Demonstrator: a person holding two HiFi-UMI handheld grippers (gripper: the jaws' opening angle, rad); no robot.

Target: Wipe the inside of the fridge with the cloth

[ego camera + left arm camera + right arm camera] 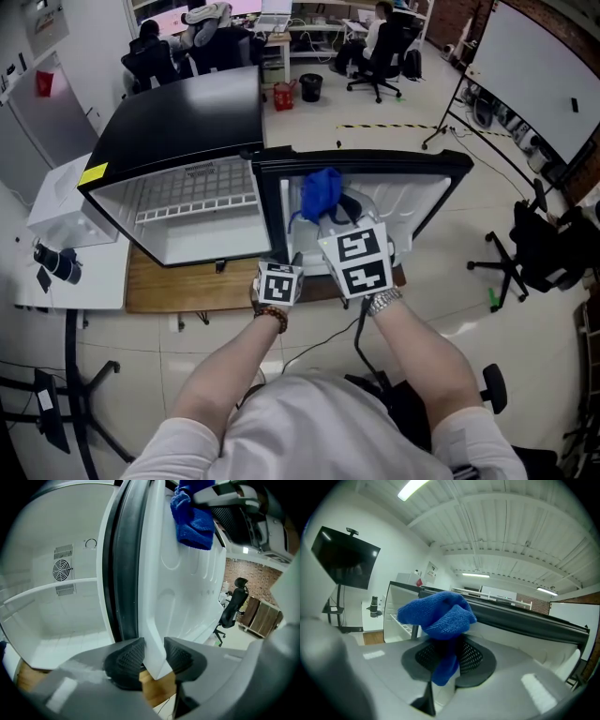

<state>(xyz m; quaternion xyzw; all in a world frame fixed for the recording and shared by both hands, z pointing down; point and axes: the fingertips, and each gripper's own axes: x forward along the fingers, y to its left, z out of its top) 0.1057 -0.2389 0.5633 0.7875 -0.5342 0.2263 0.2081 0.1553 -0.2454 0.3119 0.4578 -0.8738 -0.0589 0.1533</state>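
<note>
- The left gripper (153, 657) has its fingers (126, 656) clamped on the bottom corner of the open fridge door (183, 588), one pad on each side of its white inner edge.
- The right gripper (449, 656) has its fingers pinched shut on a blue cloth (438, 613). Most of the cloth is bunched above the pads, and a short tail hangs down between them.
- The cloth sits high on the door's white moulded liner, near the black top edge, and appears to touch it.
- To wipe well, the left grip likely needs to hold the door steady so it does not swing under the push.
- The soft bunch, not the hard fingers, should meet the plastic, with strokes following the moulded hollows.
- The white cabinet looks like the part left to wipe.
- The fridge (187, 112) is small and black-topped. Inside are a wire shelf (197, 187) and a round fan vent (61, 569) on the back wall.
- It stands on a wooden desk (187, 286), beside a lower white desk (84, 281).
- Around it is a pale tiled floor (309, 122). There are black office chairs (380, 56), people seated at far desks, and a whiteboard (544, 75) at the right.
</note>
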